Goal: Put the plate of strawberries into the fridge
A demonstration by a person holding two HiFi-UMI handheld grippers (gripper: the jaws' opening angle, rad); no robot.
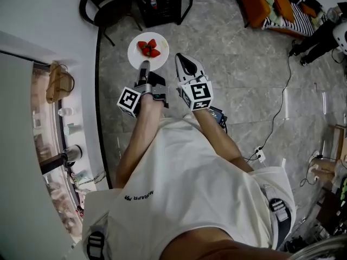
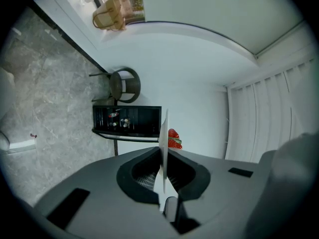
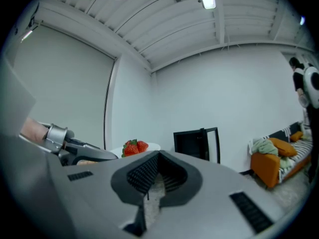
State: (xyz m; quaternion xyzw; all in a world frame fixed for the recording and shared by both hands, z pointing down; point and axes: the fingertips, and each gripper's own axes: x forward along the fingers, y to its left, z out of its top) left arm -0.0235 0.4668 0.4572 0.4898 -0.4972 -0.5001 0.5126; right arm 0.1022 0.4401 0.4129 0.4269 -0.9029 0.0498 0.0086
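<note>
A white plate [image 1: 158,62] carrying three strawberries [image 1: 149,47] is held out over the grey stone floor. My left gripper [image 1: 144,67] is shut on the plate's near rim. In the left gripper view the plate [image 2: 164,131] stands edge-on between the jaws, with the strawberries [image 2: 173,139] on its right face. My right gripper [image 1: 183,64] hovers just right of the plate, apart from it, jaws shut on nothing. In the right gripper view its own tips [image 3: 158,154] meet, and the strawberries [image 3: 133,147] and plate [image 3: 152,146] show just beyond them to the left.
Lit shelves [image 1: 60,124] with a basket and jars sit at the left behind a white panel. A black low cabinet [image 1: 162,3] and a dark chair [image 1: 106,7] stand ahead by the wall. An orange sofa [image 1: 271,7] and a floor cable [image 1: 282,104] are to the right.
</note>
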